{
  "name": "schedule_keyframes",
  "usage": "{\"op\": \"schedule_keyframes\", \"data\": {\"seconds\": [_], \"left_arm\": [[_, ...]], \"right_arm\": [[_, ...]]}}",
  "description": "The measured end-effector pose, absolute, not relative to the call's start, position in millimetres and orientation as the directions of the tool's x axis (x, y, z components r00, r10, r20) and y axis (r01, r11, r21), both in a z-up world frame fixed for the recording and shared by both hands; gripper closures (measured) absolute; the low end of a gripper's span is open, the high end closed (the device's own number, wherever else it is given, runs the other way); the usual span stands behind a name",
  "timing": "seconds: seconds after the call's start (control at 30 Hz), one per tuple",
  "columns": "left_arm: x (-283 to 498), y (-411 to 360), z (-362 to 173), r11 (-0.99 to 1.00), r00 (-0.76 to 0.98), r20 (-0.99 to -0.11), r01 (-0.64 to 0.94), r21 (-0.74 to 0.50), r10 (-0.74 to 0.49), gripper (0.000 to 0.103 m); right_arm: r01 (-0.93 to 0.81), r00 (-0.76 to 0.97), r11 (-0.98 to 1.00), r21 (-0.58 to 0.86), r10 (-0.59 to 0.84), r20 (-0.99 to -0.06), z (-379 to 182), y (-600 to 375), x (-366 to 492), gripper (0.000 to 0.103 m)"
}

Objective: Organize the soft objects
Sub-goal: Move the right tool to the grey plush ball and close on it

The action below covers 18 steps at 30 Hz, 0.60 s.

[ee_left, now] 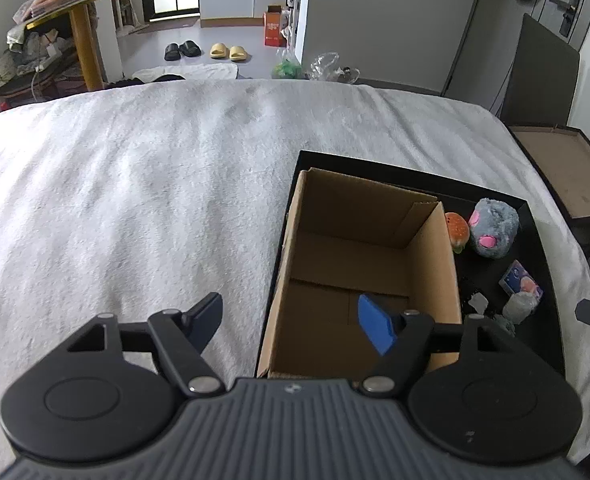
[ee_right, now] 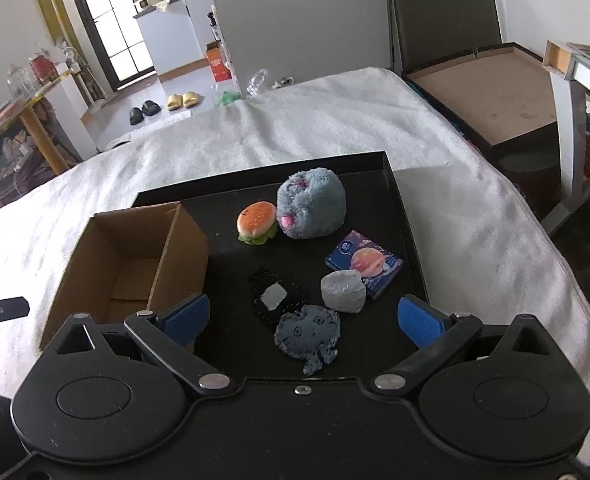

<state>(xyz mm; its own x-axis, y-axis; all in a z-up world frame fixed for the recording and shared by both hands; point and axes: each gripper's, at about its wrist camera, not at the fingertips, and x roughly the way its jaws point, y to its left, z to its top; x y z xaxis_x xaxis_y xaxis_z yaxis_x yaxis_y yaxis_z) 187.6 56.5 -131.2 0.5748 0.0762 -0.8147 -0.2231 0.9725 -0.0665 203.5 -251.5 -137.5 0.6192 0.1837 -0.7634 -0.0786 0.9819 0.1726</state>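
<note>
Both units idle. Left hand-held gripper (ee_left: 289, 326) was spread wide, nothing in it, hovering over the near edge of the cardboard box (ee_left: 365, 264). Right hand-held gripper (ee_right: 301, 318) was also released and empty, above the near end of the black tray (ee_right: 391, 200).

Risks as I judged them:
- The flat grey plush face (ee_right: 308, 334) lay low on the tray, touching the black mesh pouch (ee_right: 277, 294); a sloppy pinch could drag both.
- The clear-wrapped grey lump (ee_right: 343, 291) leaned on the small printed packet (ee_right: 365, 262); lifting one would likely shift the other.
- The round grey plush (ee_right: 312, 208) looked bulky for the jaw span, so it could squeeze out, and it touched the burger plush (ee_right: 257, 222).
- The box was light with thin walls; a bump from either gripper could slide it on the tray.

Containers: box open-topped with nothing inside, sitting on the tray's left part. Tray sat on the white bed (ee_right: 315, 120) and held all the soft items, right of the box. No item had gone into the box yet.
</note>
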Motion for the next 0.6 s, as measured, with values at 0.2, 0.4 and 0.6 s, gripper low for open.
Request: {"op": "schedule_keyframes", "data": {"seconds": [0.2,0.4,0.6], "left_arm": [[215.4,59.3,-145.3,0.971,0.553,-0.829,-0.231,-0.055,0.085,0.035],[244.0,66.7,-162.1,0.966,0.512,-0.855,-0.253,-0.058,0.083,0.038],[270.0,68.9,-174.6,0.962,0.481,-0.873,-0.269,-0.056,0.084,0.042]], "right_arm": [[-0.070,0.611,0.983,0.168,0.175,-0.772,-150.8,-249.0,233.8,0.003],[-0.067,0.593,0.984,0.163,0.171,-0.787,-168.8,-244.1,268.6,0.003],[-0.075,0.565,0.984,0.165,0.178,-0.805,-184.2,-238.8,303.2,0.003]]}}
